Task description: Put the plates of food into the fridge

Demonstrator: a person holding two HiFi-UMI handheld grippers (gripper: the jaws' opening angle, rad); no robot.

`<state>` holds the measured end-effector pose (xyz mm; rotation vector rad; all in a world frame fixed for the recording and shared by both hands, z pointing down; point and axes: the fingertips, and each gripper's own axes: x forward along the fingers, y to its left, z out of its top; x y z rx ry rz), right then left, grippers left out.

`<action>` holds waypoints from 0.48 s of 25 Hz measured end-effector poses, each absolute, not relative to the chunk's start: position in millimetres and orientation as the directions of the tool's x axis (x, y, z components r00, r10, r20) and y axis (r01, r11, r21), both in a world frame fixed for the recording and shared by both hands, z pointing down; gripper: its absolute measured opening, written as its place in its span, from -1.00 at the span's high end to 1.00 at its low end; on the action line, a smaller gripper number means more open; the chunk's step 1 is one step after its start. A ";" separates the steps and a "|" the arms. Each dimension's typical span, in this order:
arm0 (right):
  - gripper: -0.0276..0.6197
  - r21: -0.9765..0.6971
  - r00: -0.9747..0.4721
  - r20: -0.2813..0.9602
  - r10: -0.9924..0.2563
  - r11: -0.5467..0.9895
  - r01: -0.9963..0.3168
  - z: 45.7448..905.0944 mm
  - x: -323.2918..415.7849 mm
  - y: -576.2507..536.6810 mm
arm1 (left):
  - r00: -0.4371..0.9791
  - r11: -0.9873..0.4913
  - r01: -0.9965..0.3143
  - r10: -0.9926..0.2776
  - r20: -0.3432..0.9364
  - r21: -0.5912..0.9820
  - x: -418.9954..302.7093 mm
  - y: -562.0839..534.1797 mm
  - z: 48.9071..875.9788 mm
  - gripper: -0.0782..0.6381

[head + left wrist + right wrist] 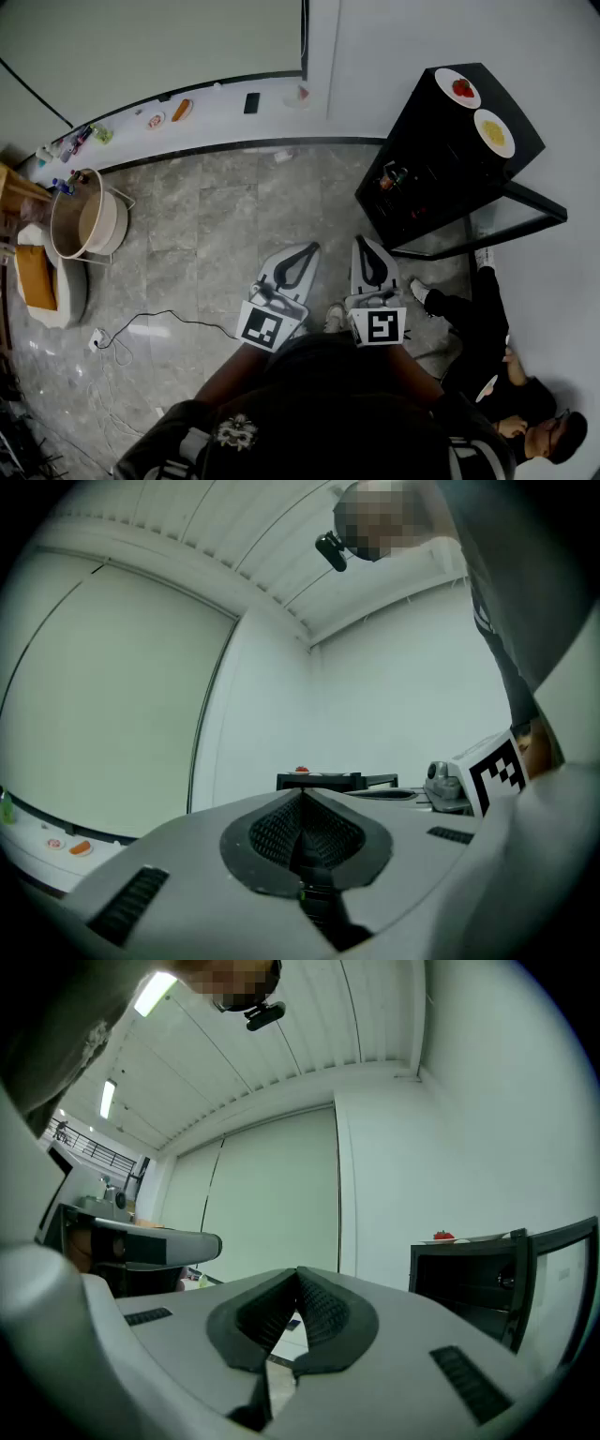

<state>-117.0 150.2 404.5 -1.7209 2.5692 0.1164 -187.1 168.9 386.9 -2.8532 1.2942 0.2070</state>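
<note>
Your left gripper (302,255) and right gripper (367,251) sit lower centre, jaws fully closed, gripping nothing. Strawberry plate (457,88) and yellow-food plate (494,132) rest on top of the black fridge (424,159), upper right.

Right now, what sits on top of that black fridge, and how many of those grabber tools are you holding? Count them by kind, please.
plate of red food, on the fridge: 1
plate of yellow food, on the fridge: 1
grippers, both shut and empty: 2 (left gripper, right gripper)
Total: 4
</note>
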 end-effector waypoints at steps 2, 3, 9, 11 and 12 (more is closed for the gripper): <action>0.84 0.054 -0.391 -0.093 -0.916 0.387 -0.920 402.3 -113.2 153.3 | 0.646 -0.653 -0.756 -0.756 -0.106 0.054 -183.2 170.7 391.3 0.72; 0.84 0.059 -0.394 -0.099 -0.914 0.390 -0.919 401.1 -111.2 154.6 | 0.642 -0.649 -0.759 -0.760 -0.102 0.053 -181.9 171.0 392.9 0.72; 0.84 0.075 -0.407 -0.124 -0.905 0.400 -0.913 395.0 -104.1 158.3 | 0.615 -0.620 -0.783 -0.784 -0.087 0.047 -178.7 171.4 395.5 0.72; 0.84 0.062 -0.406 -0.143 -0.902 0.402 -0.914 391.2 -104.2 159.7 | 0.607 -0.612 -0.790 -0.790 -0.086 0.046 -178.3 171.6 395.9 0.72; 0.84 0.056 -0.407 -0.151 -0.901 0.404 -0.913 389.8 -103.6 161.2 | 0.603 -0.607 -0.793 -0.793 -0.086 0.046 -177.8 171.7 396.2 0.72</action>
